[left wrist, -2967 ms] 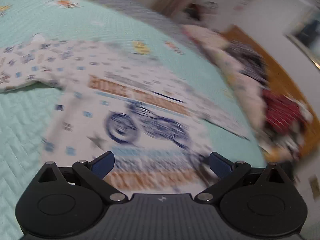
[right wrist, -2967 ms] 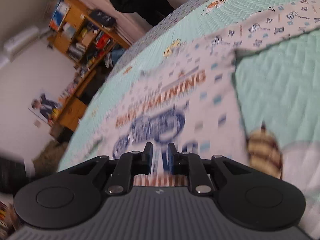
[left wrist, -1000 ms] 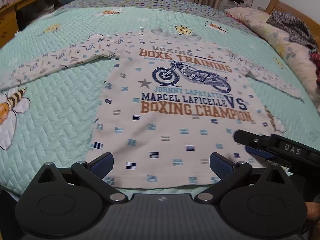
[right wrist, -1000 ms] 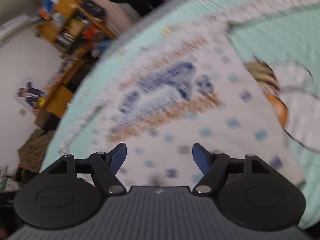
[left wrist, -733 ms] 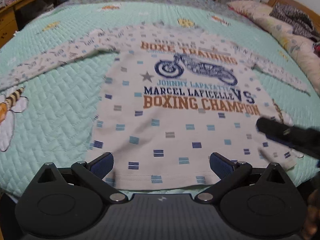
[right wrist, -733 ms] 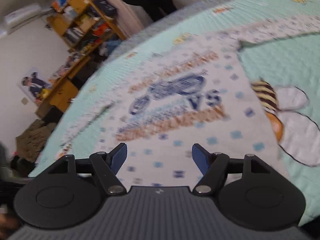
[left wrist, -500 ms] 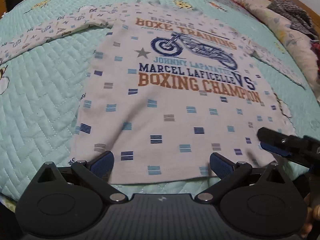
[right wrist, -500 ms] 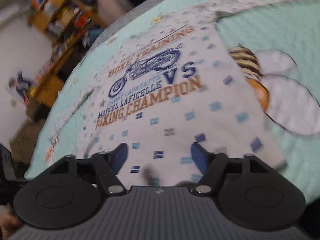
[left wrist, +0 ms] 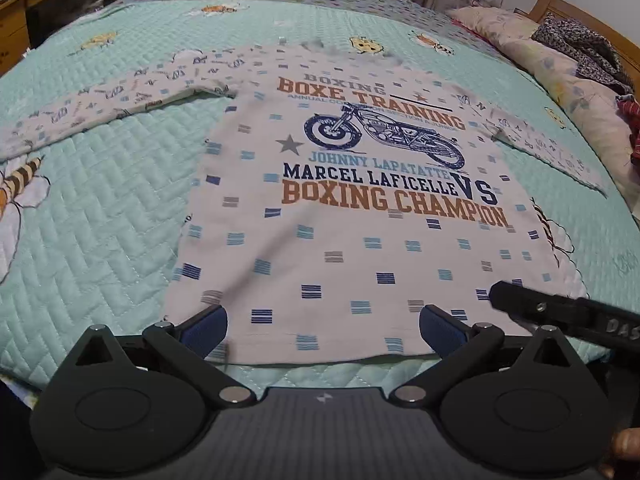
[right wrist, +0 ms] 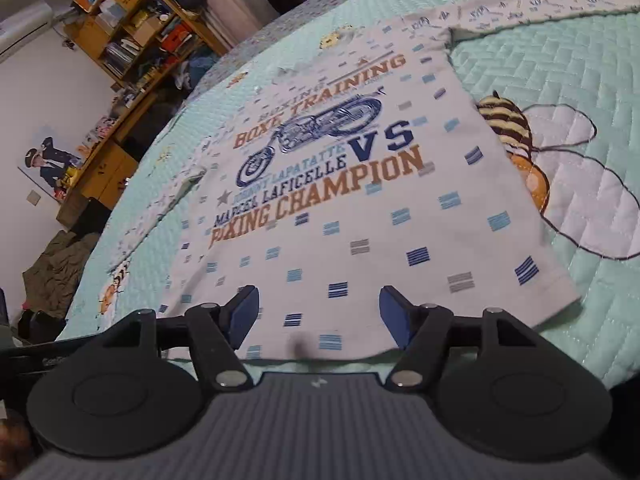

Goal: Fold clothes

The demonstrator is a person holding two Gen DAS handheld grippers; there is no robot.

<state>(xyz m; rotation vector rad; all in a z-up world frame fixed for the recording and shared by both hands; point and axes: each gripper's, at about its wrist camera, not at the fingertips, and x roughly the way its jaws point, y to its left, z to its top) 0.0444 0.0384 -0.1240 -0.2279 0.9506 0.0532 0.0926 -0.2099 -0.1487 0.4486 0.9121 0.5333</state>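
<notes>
A shirt (left wrist: 360,240) lies flat on the bed (left wrist: 100,220), its hem just ahead of both grippers. The left gripper's (left wrist: 323,330) fingers stand wide apart, holding nothing. The right gripper's (right wrist: 320,312) fingers are likewise apart over the hem, empty.

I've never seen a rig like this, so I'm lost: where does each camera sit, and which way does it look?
Left wrist: on the left tool, jaws open, facing up the shirt from its hem; the right tool pokes in.
Right wrist: on the right tool, jaws open, looking slantwise across the shirt toward shelves.
Shared: the shirt on the quilt.
</notes>
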